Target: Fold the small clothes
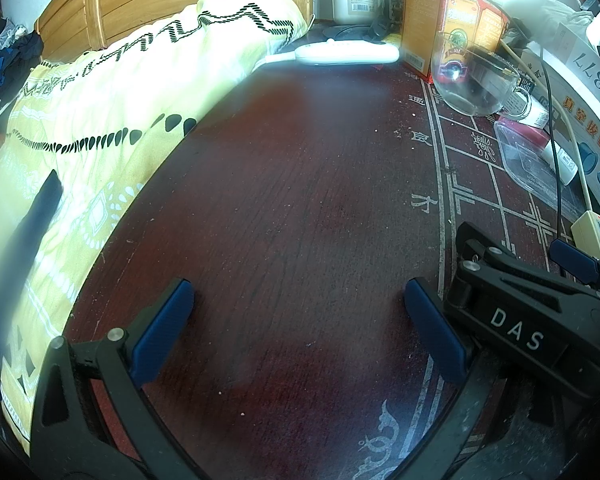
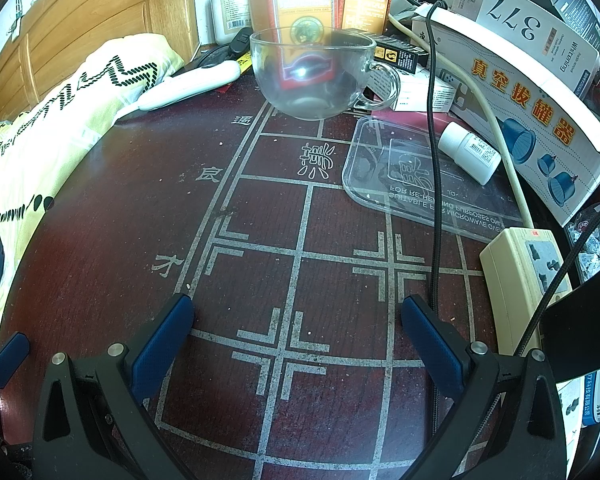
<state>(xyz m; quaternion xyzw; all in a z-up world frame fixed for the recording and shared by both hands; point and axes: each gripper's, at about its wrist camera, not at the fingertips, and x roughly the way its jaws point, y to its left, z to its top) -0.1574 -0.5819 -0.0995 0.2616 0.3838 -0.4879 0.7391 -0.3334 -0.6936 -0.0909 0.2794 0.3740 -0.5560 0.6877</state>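
No small garment lies on the dark red table. My left gripper hovers open over bare wood, nothing between its blue pads. My right gripper is open too, above the white chessboard lines painted on the table. It sits just right of the left one, its black body showing in the left wrist view. A yellow patterned quilt borders the table's left side, with a dark blue strip on it that I cannot identify. Dark clothes are heaped far left.
A glass cup, a clear plastic lid, a white pill bottle, boxes, a black cable and a cream power strip crowd the right side. A white handheld device lies at the back by the quilt.
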